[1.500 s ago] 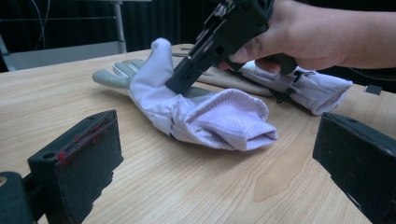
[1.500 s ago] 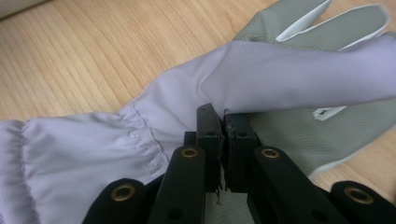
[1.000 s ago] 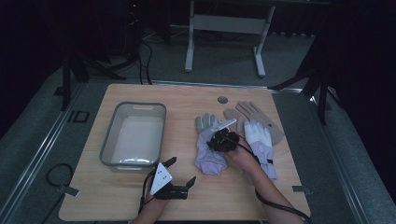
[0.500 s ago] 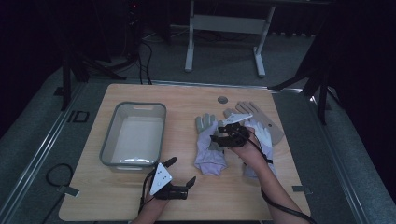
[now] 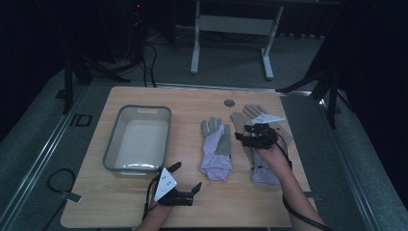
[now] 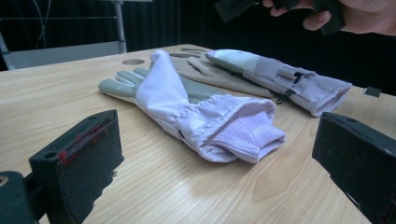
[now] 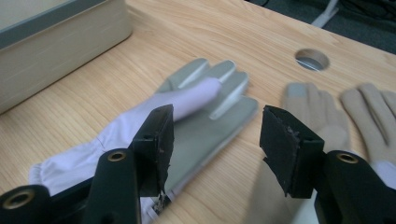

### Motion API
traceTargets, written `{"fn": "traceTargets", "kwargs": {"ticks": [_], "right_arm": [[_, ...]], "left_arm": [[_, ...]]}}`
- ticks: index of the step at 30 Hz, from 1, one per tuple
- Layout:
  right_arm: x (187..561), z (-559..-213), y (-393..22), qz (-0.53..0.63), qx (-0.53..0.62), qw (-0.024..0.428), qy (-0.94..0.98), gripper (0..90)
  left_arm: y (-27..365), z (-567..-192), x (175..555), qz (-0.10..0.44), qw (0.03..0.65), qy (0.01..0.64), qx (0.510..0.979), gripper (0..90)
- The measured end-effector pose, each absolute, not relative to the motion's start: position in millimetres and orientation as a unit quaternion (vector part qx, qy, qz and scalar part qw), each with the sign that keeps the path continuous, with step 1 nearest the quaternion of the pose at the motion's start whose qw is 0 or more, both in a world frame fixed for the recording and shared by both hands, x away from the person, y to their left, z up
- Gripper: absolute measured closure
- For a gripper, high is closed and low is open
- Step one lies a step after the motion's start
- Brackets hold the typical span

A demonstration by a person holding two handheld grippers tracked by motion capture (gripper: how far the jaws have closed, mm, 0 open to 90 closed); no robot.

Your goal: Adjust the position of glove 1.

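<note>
Right tongs (image 5: 242, 136) have just opened, releasing the lavender glove (image 5: 215, 150) (lifted clear); left tongs (image 5: 186, 180) rest open, empty.

A grey plastic bin (image 5: 138, 139), shallow and rectangular with a pale interior, stands on the left half of a light wooden table (image 5: 192, 103). A round cable hole (image 5: 229, 103) lies near the table's far edge. Beyond the table, a grey metal stand (image 5: 232, 29) rests on dark carpeted floor (image 5: 43, 144).
</note>
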State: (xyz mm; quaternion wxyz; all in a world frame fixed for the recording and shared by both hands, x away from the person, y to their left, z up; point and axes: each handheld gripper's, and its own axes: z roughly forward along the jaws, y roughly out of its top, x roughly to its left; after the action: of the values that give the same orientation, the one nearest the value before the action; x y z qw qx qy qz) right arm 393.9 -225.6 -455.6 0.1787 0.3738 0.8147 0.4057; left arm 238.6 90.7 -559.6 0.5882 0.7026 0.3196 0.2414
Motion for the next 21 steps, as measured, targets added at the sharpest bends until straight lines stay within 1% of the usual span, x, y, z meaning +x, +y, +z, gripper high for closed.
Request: {"fn": "traceTargets", "kwargs": {"ticks": [2,6,10,16,18,20,21], "right_arm": [[392,-455,-241,0.400,0.394,0.193,0.805,42.6],[391,-455,-255,0.398,0.412,0.204,0.794,41.4],[389,-458,-281,0.395,0.442,0.218,0.775,41.5],[384,-470,-302,0.384,0.465,0.216,0.768,42.2],[380,-482,-311,0.380,0.478,0.210,0.764,42.3],[378,-486,-314,0.380,0.481,0.205,0.763,42.3],[374,-495,-318,0.373,0.483,0.200,0.766,42.8]], "left_arm": [[91,-560,239,0.240,0.588,0.321,0.703,1.6],[91,-560,239,0.239,0.588,0.322,0.702,1.6],[91,-560,239,0.239,0.588,0.321,0.703,1.6],[91,-560,239,0.238,0.588,0.322,0.703,1.6],[91,-560,239,0.238,0.588,0.322,0.703,1.6],[91,-560,239,0.238,0.588,0.323,0.703,1.6],[91,-560,240,0.238,0.587,0.322,0.703,1.6]]}}
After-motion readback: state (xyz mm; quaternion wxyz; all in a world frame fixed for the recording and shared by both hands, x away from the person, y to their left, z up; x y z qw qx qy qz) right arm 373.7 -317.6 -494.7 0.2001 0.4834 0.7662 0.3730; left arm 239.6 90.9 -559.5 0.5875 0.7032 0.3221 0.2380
